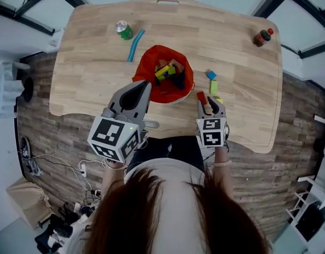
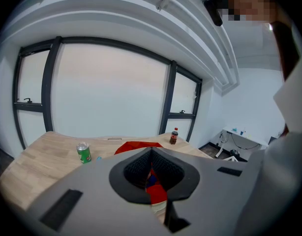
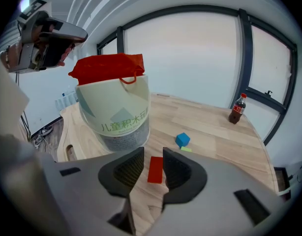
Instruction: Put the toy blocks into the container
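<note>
Right gripper view: red block (image 3: 155, 169) end-on

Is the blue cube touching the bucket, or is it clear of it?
Apart. The right gripper view shows a strip of bare table between the blue cube and the bucket. The head view shows the same gap.

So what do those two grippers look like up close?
The left gripper and the right gripper are both grey plastic. Each has two jaws lined with black ribbed pads. Each also carries a cube covered in black-and-white square markers. The person wears a light top.
</note>
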Tool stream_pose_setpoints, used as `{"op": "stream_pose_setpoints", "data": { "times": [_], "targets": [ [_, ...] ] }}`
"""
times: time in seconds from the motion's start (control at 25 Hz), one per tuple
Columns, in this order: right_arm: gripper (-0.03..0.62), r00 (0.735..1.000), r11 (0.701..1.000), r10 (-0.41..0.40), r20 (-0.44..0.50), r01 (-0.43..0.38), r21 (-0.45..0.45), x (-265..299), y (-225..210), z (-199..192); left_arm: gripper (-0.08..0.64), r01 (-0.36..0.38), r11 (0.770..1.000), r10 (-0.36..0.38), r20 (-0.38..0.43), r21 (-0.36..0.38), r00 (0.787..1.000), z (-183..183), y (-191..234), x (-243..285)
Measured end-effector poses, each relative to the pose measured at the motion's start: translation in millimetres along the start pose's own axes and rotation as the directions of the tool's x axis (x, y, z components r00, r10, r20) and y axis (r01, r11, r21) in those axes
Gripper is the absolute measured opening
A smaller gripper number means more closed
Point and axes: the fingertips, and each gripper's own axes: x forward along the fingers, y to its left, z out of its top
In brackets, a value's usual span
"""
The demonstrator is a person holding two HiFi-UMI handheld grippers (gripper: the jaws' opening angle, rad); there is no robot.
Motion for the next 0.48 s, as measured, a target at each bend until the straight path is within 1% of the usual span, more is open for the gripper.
{"op": "stream_pose_setpoints", "data": {
  "times": [0.24, 0.48],
  "targets": [
    [0.121, 0.998, 1.000, 0.016, -0.055, -0.016, 0.016, 15, -1, -16, 0.009, 0.011, 1.000, -0.011, -0.013, -0.016, 1.000, -2, 0, 5],
    [0.133, 0.994, 1.000, 0.020, -0.103, -0.020, 0.006, 27, -2, -31, 0.009, 0.013, 1.000, -0.014, -0.025, -0.019, 1.000, -3, 0, 10]
  ]
}}
